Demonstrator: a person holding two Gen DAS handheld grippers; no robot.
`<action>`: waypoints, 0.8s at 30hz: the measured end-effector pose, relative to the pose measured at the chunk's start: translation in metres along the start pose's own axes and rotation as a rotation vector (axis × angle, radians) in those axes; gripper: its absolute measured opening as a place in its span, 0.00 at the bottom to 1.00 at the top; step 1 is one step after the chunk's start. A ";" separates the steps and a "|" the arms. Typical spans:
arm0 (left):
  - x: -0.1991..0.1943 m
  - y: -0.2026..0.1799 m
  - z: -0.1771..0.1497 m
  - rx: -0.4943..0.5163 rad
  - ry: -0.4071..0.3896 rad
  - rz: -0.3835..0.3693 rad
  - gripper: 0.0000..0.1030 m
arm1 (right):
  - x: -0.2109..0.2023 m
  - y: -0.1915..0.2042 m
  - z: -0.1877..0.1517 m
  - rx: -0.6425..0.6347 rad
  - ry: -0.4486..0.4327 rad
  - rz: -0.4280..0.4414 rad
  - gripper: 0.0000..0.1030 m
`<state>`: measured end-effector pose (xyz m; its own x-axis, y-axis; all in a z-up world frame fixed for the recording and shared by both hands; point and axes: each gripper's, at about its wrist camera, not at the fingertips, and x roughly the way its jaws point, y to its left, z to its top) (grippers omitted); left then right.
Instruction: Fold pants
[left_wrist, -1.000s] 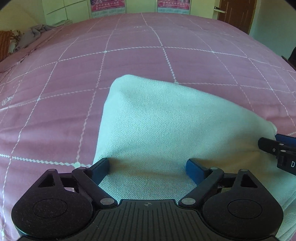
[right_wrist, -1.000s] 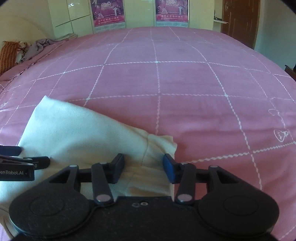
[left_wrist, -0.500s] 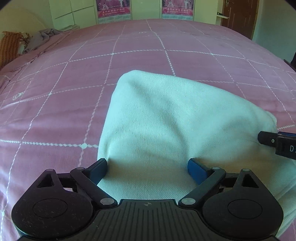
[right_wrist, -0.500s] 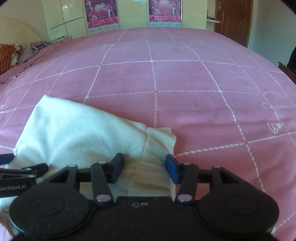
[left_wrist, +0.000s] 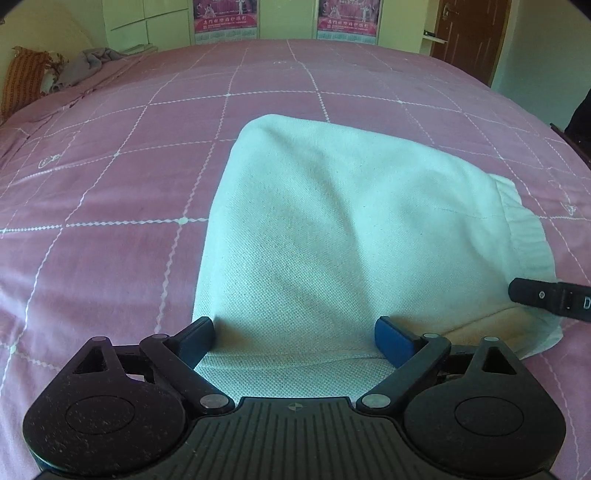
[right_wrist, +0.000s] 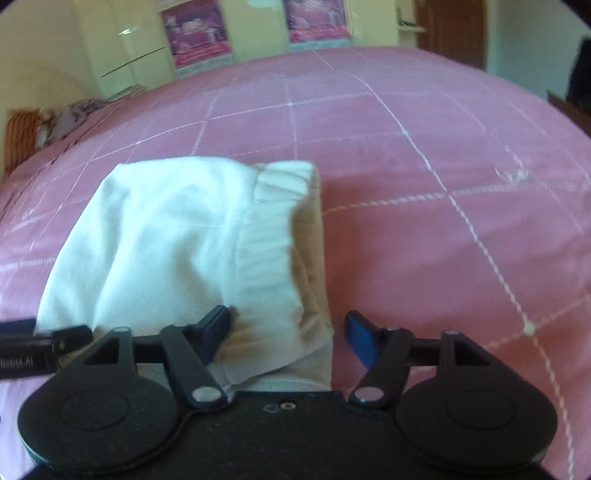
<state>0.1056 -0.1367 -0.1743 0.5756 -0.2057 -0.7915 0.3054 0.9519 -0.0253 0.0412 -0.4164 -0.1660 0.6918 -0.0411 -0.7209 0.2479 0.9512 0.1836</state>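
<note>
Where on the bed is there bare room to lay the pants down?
The pink bed lies bare left of the white pants and beyond them, up to the grey clothes and pillow at the far left. Right of the pants it is bare too. The near edge is crowded: both grippers, left and right, open over the cloth.

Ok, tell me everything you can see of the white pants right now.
The white pants are a folded bundle of woven-looking cloth, in layers, lying on the pink checked bedspread. The ribbed elastic waistband runs along the right edge. The open left gripper and open right gripper straddle its near edge.
</note>
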 end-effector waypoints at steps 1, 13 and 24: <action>-0.003 0.000 -0.001 0.006 -0.006 -0.004 0.90 | -0.001 -0.001 0.005 0.026 0.016 0.008 0.70; -0.024 0.021 -0.001 -0.050 -0.037 -0.005 0.90 | -0.019 -0.021 0.004 0.112 0.016 0.105 0.73; 0.018 0.069 0.011 -0.173 0.093 -0.077 0.90 | -0.007 -0.034 0.013 0.177 0.085 0.201 0.77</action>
<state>0.1456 -0.0776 -0.1832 0.4808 -0.2650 -0.8358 0.2067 0.9606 -0.1857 0.0367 -0.4527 -0.1593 0.6814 0.1759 -0.7105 0.2313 0.8692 0.4370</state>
